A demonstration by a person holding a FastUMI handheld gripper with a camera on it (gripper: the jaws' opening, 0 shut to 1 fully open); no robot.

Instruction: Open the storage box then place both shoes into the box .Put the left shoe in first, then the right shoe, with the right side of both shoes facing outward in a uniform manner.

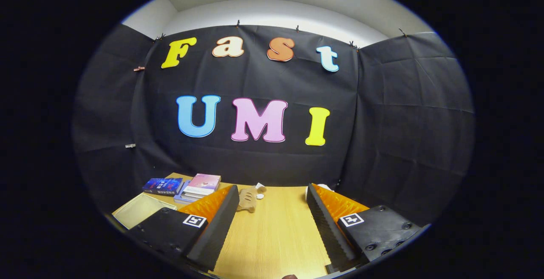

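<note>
Tool: the tool (270, 194) is released, its two fingers spread wide with nothing between them, raised and looking level across the bench toward the booth wall.
Between the fingers: bare wood of the bench (272, 232).
Just ahead of the fingers: a small tan plush toy (247, 198) lies by the tip of the left finger, with a couple of small white bits (259, 194) beside it; another white object (321, 186) peeks out behind the tip of the right finger, too hidden to name.
Beyond the left finger: a stack of books (199, 186) and a dark book (162, 185) near the wall, and a pale flat tray (138, 212) closer in.
Task's things: I cannot pick out the storage box or either shoe here, so how they lie, and whether the box is open or shut, cannot be told.
Step in hand: unsettled. An empty, raised tool fits both a moment ahead of reaching for the box and one after the shoes are stowed.
Next move: any further move would first need the box and shoes brought into sight, likely by tipping the tool down or turning it.
</note>
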